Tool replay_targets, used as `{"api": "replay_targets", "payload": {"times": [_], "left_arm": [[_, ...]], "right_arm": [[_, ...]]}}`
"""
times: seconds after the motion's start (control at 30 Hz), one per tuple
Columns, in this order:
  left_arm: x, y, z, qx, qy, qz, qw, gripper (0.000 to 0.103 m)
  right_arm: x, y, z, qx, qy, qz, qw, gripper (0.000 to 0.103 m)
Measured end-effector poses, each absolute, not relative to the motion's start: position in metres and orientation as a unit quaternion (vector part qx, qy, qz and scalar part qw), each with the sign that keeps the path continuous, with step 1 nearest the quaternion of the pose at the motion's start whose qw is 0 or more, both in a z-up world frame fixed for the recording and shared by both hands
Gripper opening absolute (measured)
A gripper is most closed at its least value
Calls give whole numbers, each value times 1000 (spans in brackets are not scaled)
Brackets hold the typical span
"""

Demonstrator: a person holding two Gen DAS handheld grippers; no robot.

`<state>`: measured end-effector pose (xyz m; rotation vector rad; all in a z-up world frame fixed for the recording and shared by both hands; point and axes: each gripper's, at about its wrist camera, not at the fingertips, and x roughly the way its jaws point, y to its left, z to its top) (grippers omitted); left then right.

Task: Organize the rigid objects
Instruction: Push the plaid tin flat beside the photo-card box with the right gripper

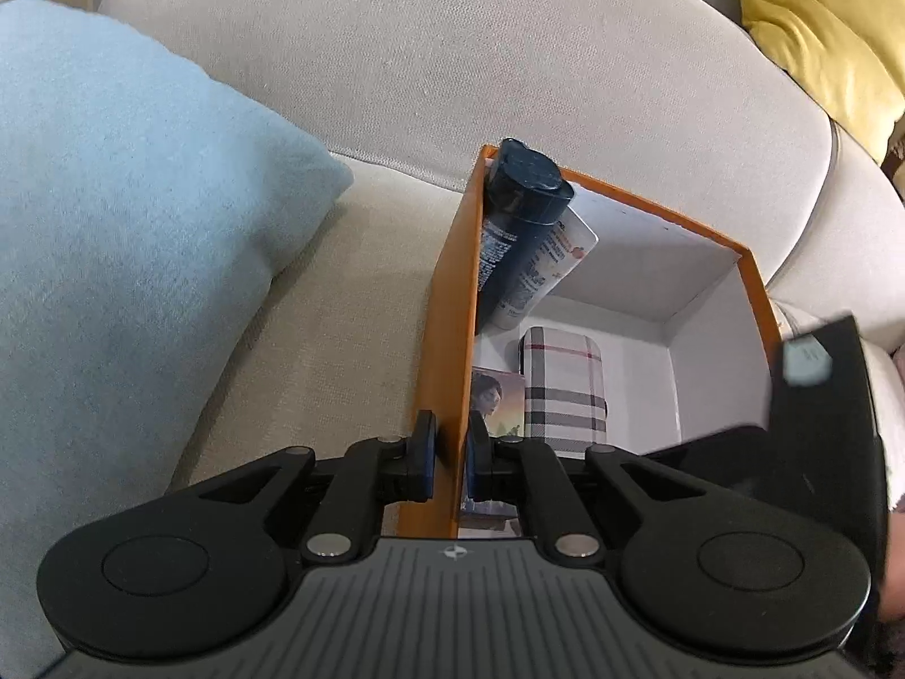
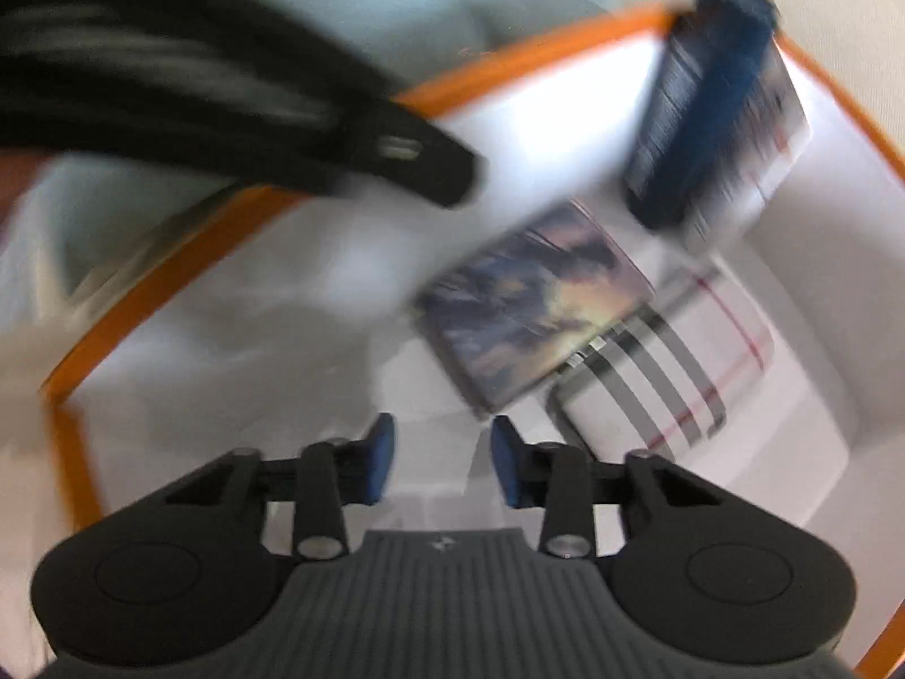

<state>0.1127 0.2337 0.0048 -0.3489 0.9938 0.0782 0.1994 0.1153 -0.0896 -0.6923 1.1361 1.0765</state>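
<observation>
1. Nearest, the left gripper (image 1: 449,467) is clenched on the side wall of the orange box (image 1: 444,305), one pad outside and one inside, steadying it on the beige sofa (image 1: 350,294).
2. Just beyond, inside the box, the right gripper (image 2: 442,464) points steeply down at the white floor; its blue pads stand apart with nothing visible between them, so it reads as released and empty. Its picture is smeared with motion.
3. On the box floor lie two flat things: one picture-printed case (image 2: 537,328) and, partly under it, one plaid-patterned case (image 2: 667,373). They touch and overlap at one corner.
4. Farther, in the far corner, one dark blue bottle (image 1: 520,209) leans against the wall with one white tube (image 1: 551,266) behind it, both tilted and touching each other.
5. Farthest, one pale blue cushion (image 1: 113,226) and one yellow cushion (image 1: 820,39) sit on the sofa, outside the box.
6. Risks, as I judge them: the leaning bottle and tube could slide down onto the cases if the box is jolted, since only the corner props them. The soft seat gives little support, so letting go of the wall may tip the box. A careless sweep of the right gripper could knock the overlapped cases askew.
</observation>
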Motion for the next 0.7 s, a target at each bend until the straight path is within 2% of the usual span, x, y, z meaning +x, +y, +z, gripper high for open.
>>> {"api": "replay_targets", "payload": {"times": [0.1, 0.33, 0.57, 0.7], "left_arm": [[113, 234, 5, -166, 474, 38, 864, 10], [112, 234, 5, -168, 473, 38, 864, 10], [112, 234, 4, -171, 473, 41, 863, 10], [112, 234, 4, -172, 472, 44, 864, 10]], "right_arm": [[215, 118, -94, -280, 509, 453, 676, 17], [248, 119, -89, -241, 507, 424, 711, 9], [265, 121, -89, -229, 504, 415, 722, 9], [268, 113, -75, -220, 493, 428, 725, 15]]}}
